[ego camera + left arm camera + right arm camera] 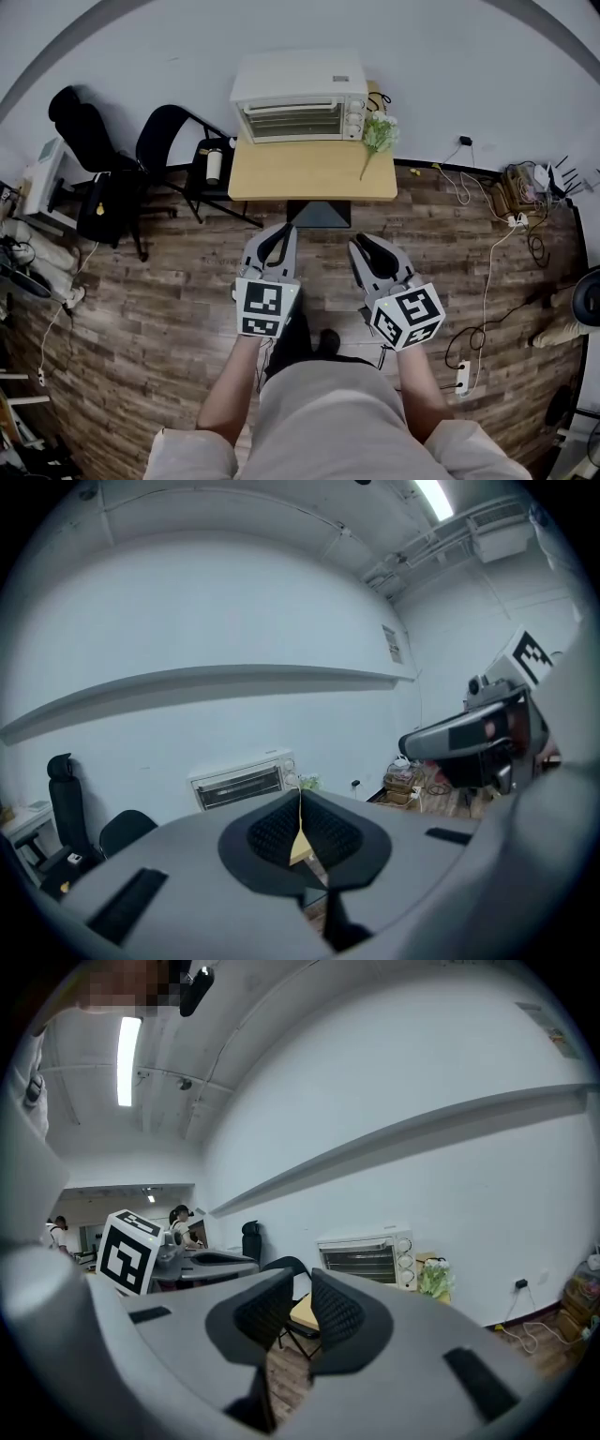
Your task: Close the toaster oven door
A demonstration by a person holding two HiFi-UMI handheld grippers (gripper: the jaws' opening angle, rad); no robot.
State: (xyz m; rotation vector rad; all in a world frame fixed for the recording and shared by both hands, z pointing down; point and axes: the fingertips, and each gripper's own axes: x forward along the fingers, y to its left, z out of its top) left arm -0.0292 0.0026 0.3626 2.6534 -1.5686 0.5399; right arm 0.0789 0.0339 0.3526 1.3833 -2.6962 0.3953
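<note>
A white toaster oven [300, 97] stands at the back of a small wooden table [312, 176] against the wall. Its glass door stands upright, flush with the front. The oven also shows far off in the left gripper view [242, 782] and the right gripper view [367, 1258]. Both grippers hang over the wooden floor in front of the person, well short of the table. My left gripper [278, 231] [300, 803] is shut, pads touching, with nothing held. My right gripper [367, 242] [302, 1290] is open by a narrow gap and holds nothing.
A bunch of green flowers [379, 133] lies at the table's right rear corner beside the oven. Two black chairs [173, 141] stand left of the table, one with a white bottle [214, 166] on it. Cables and a power strip [511, 202] lie on the floor to the right.
</note>
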